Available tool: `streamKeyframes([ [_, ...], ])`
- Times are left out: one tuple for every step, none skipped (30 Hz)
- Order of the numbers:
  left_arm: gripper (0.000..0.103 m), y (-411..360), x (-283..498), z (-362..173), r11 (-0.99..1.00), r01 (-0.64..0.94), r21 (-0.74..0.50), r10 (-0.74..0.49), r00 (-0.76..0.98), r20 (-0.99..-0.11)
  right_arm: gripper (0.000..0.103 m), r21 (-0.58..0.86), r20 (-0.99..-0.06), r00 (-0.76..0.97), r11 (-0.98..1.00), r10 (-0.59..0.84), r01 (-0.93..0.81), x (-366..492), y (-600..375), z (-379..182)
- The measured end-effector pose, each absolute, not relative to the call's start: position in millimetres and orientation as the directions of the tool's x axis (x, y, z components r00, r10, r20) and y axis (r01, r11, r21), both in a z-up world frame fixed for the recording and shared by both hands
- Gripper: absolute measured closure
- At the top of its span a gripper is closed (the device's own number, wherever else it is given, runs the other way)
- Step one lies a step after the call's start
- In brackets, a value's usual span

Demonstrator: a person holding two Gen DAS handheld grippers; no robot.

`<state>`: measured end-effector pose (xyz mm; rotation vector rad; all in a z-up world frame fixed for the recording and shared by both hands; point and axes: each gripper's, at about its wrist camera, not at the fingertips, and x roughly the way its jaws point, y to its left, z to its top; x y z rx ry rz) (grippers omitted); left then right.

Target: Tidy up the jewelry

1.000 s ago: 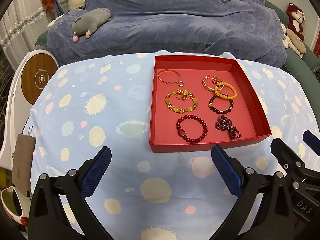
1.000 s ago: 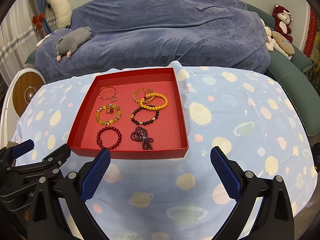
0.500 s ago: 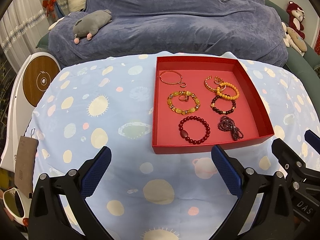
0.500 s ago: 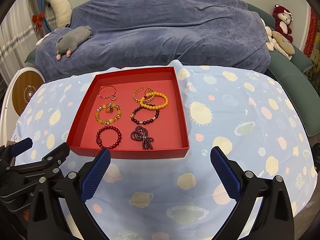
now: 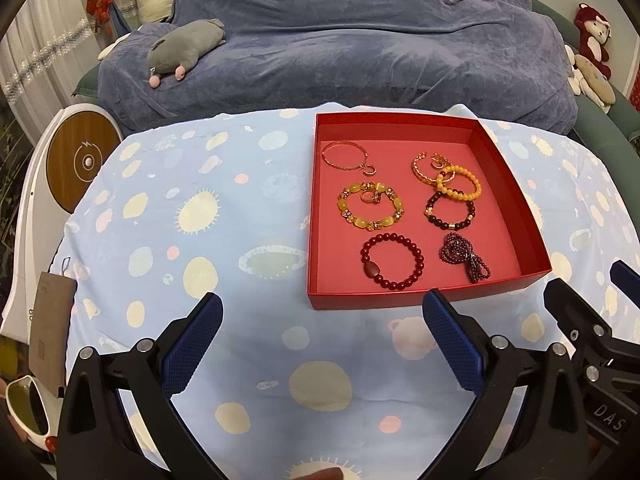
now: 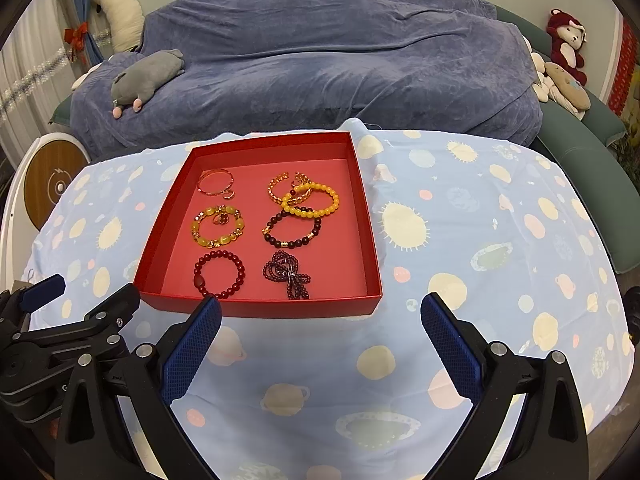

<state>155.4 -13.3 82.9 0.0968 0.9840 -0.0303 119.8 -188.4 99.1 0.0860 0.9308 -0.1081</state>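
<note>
Shallow red cardboard tray (image 6: 372, 240) sits on tabletop under planet-print blue cloth (image 6: 480, 240); beaded bracelets lie in two columns inside, apart for easy picking. Left gripper (image 5: 320, 344) and right gripper (image 6: 320, 340) hover near tray's front wall, both spread wide, empty.

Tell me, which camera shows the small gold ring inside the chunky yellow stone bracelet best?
The left wrist view: the small gold ring shows as a clear open loop. In the right wrist view it looks smaller, darker and blurrier.
</note>
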Motion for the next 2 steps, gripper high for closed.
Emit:
streamKeyframes([
  [0.007, -13.4, 155.1, 82.9, 0.995, 0.070, 0.066, 0.017, 0.552, -0.834, 0.007, 0.027, -0.804, 0.592, 0.991, -0.056, 0.130, 119.8, -188.3, 99.1],
  [0.007, -13.8, 155.3, 83.2, 0.995, 0.071, 0.065, 0.016, 0.552, -0.834, 0.007, 0.027, -0.803, 0.593, 0.991, -0.056, 0.130, 118.8, -188.1, 98.7],
])
